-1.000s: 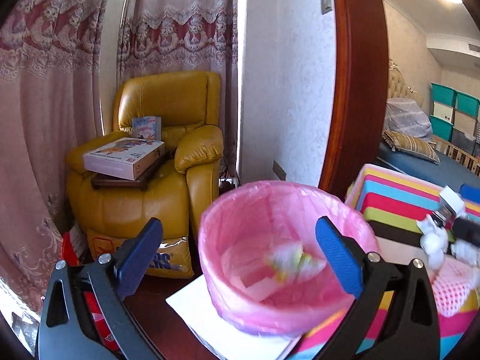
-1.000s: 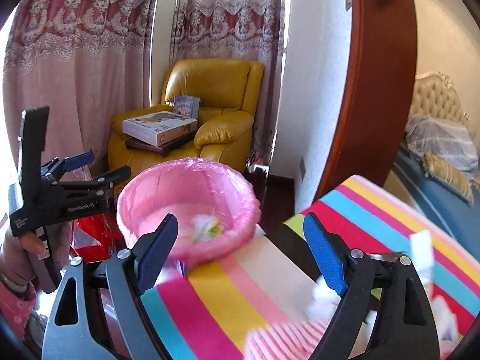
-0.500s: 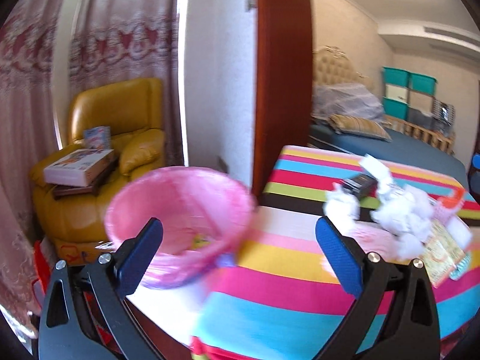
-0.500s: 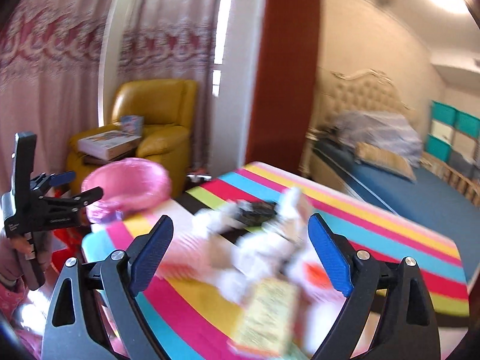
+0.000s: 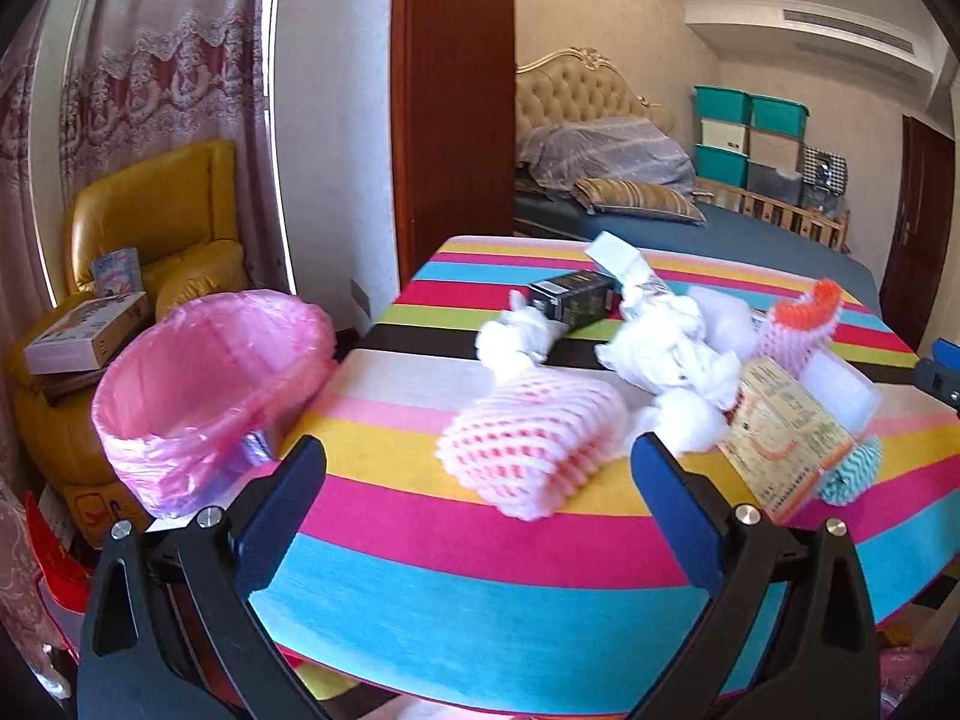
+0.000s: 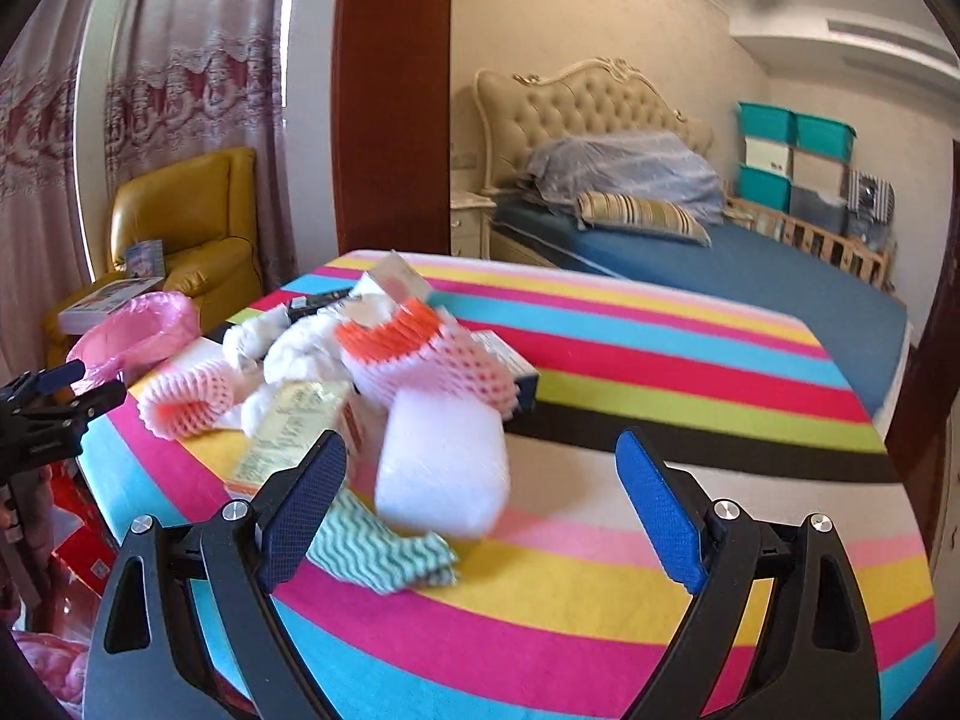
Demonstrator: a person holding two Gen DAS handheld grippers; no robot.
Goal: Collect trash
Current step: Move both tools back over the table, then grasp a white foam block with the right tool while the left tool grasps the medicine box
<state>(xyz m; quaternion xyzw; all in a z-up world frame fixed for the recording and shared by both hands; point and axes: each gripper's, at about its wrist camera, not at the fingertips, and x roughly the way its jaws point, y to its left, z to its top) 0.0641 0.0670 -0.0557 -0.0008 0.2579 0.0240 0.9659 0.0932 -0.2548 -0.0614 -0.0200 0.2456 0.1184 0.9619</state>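
Observation:
A pile of trash lies on the striped table [image 5: 480,594]: a pink foam net [image 5: 531,450], crumpled white tissues [image 5: 672,354], a black box [image 5: 570,299], a yellow printed packet [image 5: 780,432], a white foam block [image 6: 441,462] and a teal patterned cloth [image 6: 384,552]. A pink-lined bin [image 5: 204,384] stands at the table's left edge. My left gripper [image 5: 480,516] is open and empty, in front of the pink foam net. My right gripper [image 6: 480,504] is open and empty, close to the white foam block. The left gripper also shows in the right wrist view [image 6: 66,390].
A yellow armchair [image 5: 150,240] with boxes stands behind the bin by the curtains. A brown door frame [image 5: 450,102] rises behind the table. A bed [image 6: 690,240] and teal storage crates [image 6: 792,156] lie beyond.
Both grippers have swung right, from the pink bin to the trash pile on the table. Both have stayed open and empty.

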